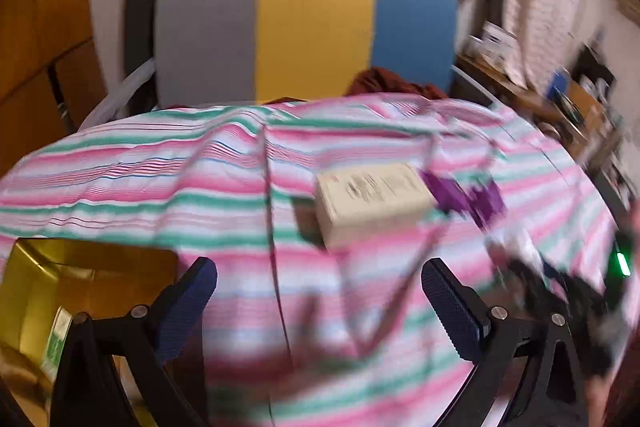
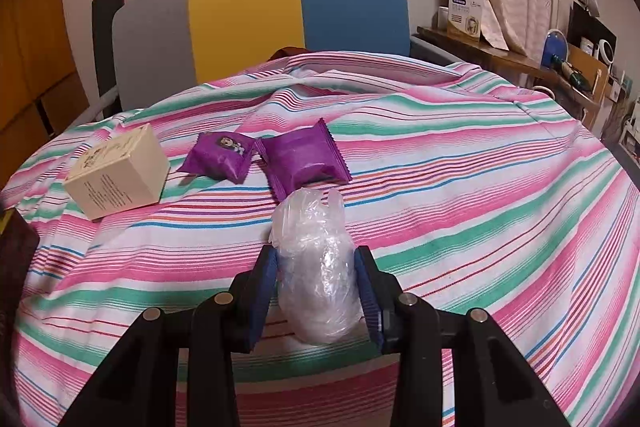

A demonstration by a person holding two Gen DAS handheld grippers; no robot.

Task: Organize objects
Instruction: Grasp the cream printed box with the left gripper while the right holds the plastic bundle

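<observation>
My right gripper (image 2: pixel 316 291) is shut on a crumpled clear plastic bag (image 2: pixel 312 267) and holds it just above the striped cloth (image 2: pixel 460 187). Beyond it lie two purple snack packets (image 2: pixel 304 159) side by side and a cream cardboard box (image 2: pixel 120 173) at the left. My left gripper (image 1: pixel 320 303) is open and empty over the same cloth (image 1: pixel 140 167). In the blurred left wrist view the cream box (image 1: pixel 372 201) and the purple packets (image 1: pixel 464 195) lie ahead. The right gripper (image 1: pixel 572 291) shows at the right edge.
A gold-coloured tin (image 1: pixel 48 291) sits at the cloth's left edge, by my left gripper. A chair with a grey, yellow and blue back (image 2: pixel 280 19) stands behind the table. A cluttered wooden shelf (image 2: pixel 520 59) runs along the right.
</observation>
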